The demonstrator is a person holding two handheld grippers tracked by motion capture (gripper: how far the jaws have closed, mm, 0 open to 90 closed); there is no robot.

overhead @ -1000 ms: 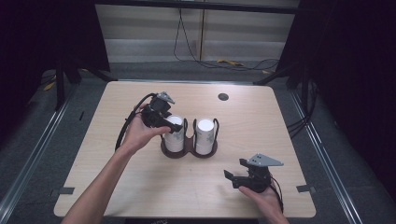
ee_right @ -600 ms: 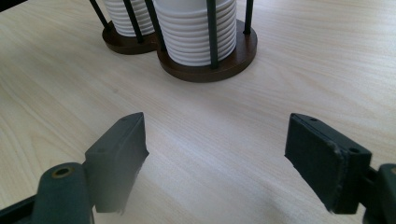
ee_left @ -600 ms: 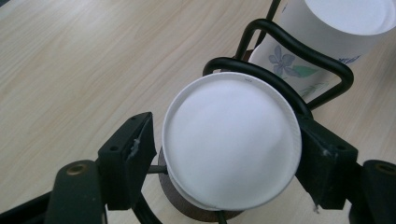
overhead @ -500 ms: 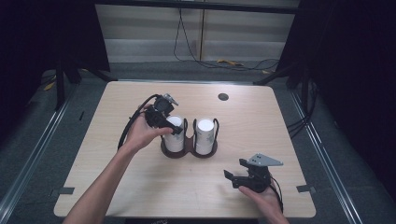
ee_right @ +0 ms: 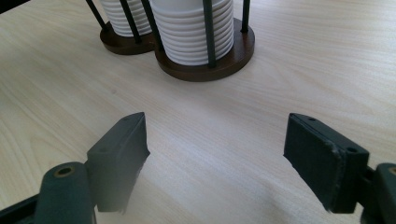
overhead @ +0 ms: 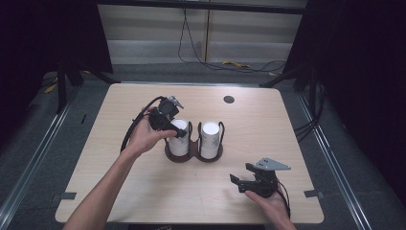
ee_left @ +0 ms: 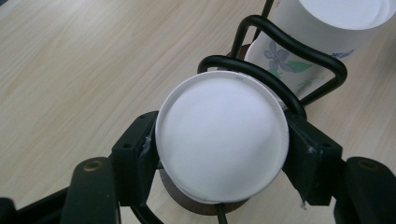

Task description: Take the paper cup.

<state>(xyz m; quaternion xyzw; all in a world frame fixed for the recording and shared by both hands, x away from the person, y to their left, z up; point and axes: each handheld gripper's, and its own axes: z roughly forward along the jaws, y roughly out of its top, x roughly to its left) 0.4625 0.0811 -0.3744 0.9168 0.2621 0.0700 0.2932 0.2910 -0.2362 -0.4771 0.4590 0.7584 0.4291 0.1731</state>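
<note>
Left gripper [overhead: 178, 133] at 9 o'clock side of left paper cup stack [ee_left: 222, 142], in left bay of wire cup holder [overhead: 190, 154] mid-table – jaws have just been closing, pads now pinching top cup's sides. Likely step: grasp made, lift pending. Next move calls for straight upward pull, since wire loops [ee_left: 299, 51] hug stack at 12–2 o'clock. Right stack [overhead: 210, 139] just beside. Right gripper [overhead: 238, 182] at 5 o'clock near table [overhead: 292, 124] front edge – jaws apart, holding nothing, bare wood ahead.
</note>
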